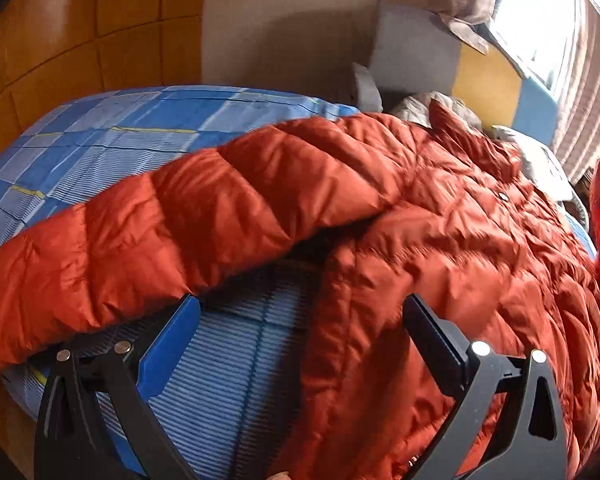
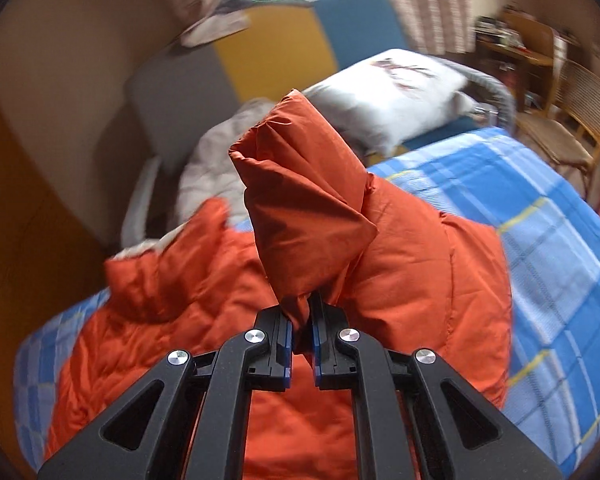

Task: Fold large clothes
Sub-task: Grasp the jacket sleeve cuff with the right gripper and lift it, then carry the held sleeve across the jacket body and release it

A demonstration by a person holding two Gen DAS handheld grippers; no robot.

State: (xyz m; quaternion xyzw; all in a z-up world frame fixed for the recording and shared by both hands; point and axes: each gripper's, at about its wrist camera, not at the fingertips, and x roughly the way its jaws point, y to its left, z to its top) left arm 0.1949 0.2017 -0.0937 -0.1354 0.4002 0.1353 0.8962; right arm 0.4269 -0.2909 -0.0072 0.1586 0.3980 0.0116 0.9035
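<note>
1. Bed (image 1: pixel 112 132) covered with a blue checked sheet, filling most of both views.
2. Orange quilted jacket (image 1: pixel 440 232) spread over the bed, body to the right in the left wrist view, one sleeve (image 1: pixel 148 236) stretched out to the left across the sheet.
3. White pillow (image 2: pixel 396 92) at the far end of the bed, beyond the jacket; a chair (image 2: pixel 572 120) beside the bed at right.
4. Left gripper (image 1: pixel 300 320) low over the bed, jaws wide apart, nothing between them; the sleeve just beyond the blue finger, the jacket body under the black finger.
5. Right gripper (image 2: pixel 301 332) closed narrow on a fold of the jacket, lifted so that the cloth stands up above the jaws.
</note>
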